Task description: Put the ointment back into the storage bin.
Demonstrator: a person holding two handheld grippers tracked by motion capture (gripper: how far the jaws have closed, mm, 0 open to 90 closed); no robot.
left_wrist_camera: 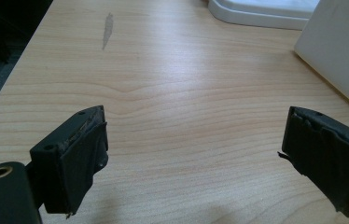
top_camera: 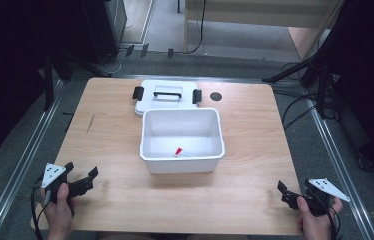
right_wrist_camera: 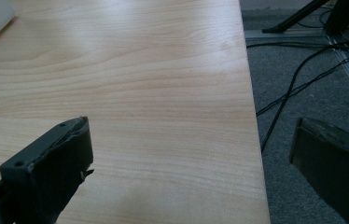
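Observation:
A white plastic bin [top_camera: 182, 141] stands in the middle of the wooden table [top_camera: 115, 145]. A small red and white item [top_camera: 179, 152] lies on its floor. Behind the bin rests its white lid [top_camera: 167, 95] with a handle and two black clips. My left gripper [top_camera: 81, 173] is at the front left corner, open, with nothing between its jaws [left_wrist_camera: 196, 144]. The bin's side [left_wrist_camera: 336, 51] and the lid's edge [left_wrist_camera: 261, 11] appear at the top right of the left gripper view. My right gripper [top_camera: 291, 189] is open at the front right corner, over the table's right edge [right_wrist_camera: 191, 149].
A dark round mark [top_camera: 216, 96] sits on the table right of the lid. A grey scuff [left_wrist_camera: 108, 29] marks the wood at the left. Cables [right_wrist_camera: 298, 79] and stand legs [top_camera: 295, 67] lie on the grey carpet beside the table.

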